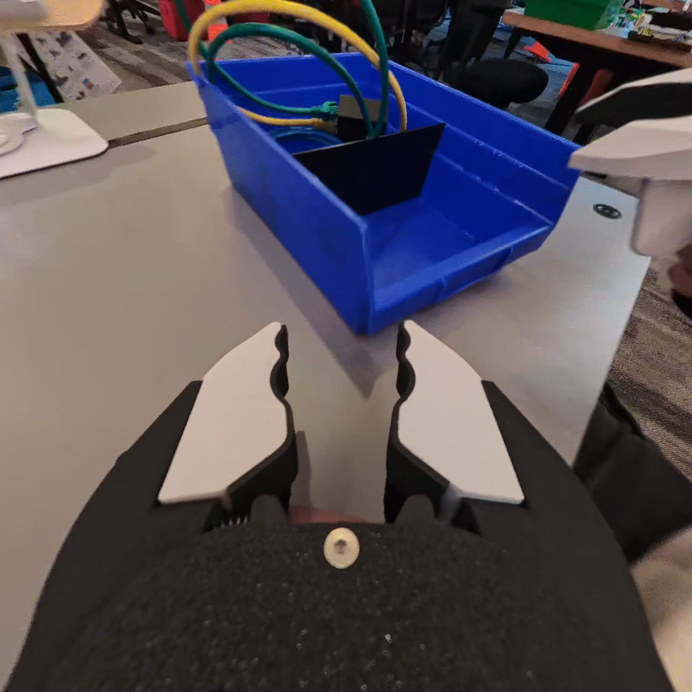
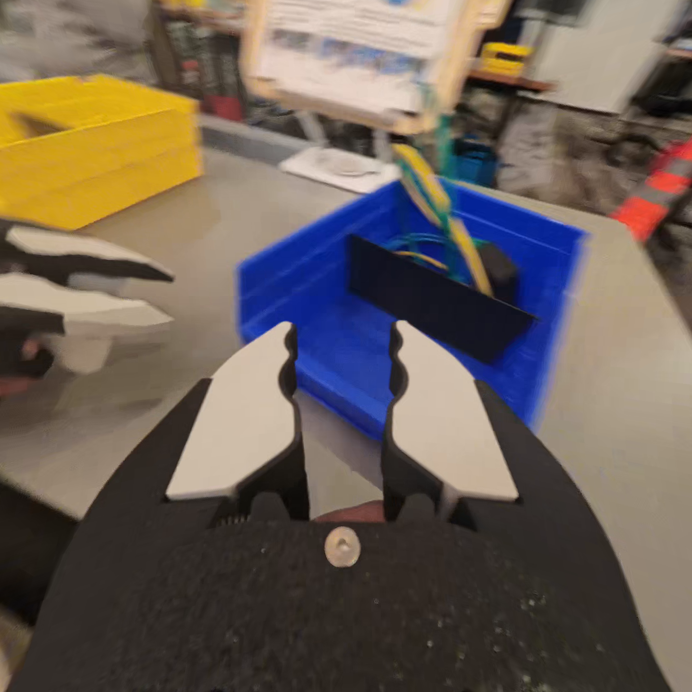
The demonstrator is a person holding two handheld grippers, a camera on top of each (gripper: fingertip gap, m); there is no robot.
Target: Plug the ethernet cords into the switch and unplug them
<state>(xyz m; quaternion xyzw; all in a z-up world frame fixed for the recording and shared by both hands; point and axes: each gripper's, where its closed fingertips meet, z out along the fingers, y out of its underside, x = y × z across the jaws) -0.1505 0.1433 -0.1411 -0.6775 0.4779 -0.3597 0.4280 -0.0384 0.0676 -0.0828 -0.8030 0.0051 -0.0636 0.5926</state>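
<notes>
Both tools hang over the grey table (image 1: 112, 299), the left gripper (image 1: 342, 337) and right gripper (image 2: 342, 337) each spread apart and holding nothing. Just beyond sits the blue bin (image 1: 318, 239), split by a black divider (image 1: 374, 168). In its far compartment the switch (image 1: 354, 120) takes the yellow cord (image 1: 262, 9) and green cord (image 1: 337, 63), looping high above the rim.

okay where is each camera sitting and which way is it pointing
Left wrist view: on the left hand-held gripper, open, aimed across the grey table at the blue bin; the right hand-held gripper enters at right.
Right wrist view: on the right hand-held gripper, open, facing the bin's open end; the left one shows at left.
Shared: bin, black divider, yellow cord and green cord.
</notes>
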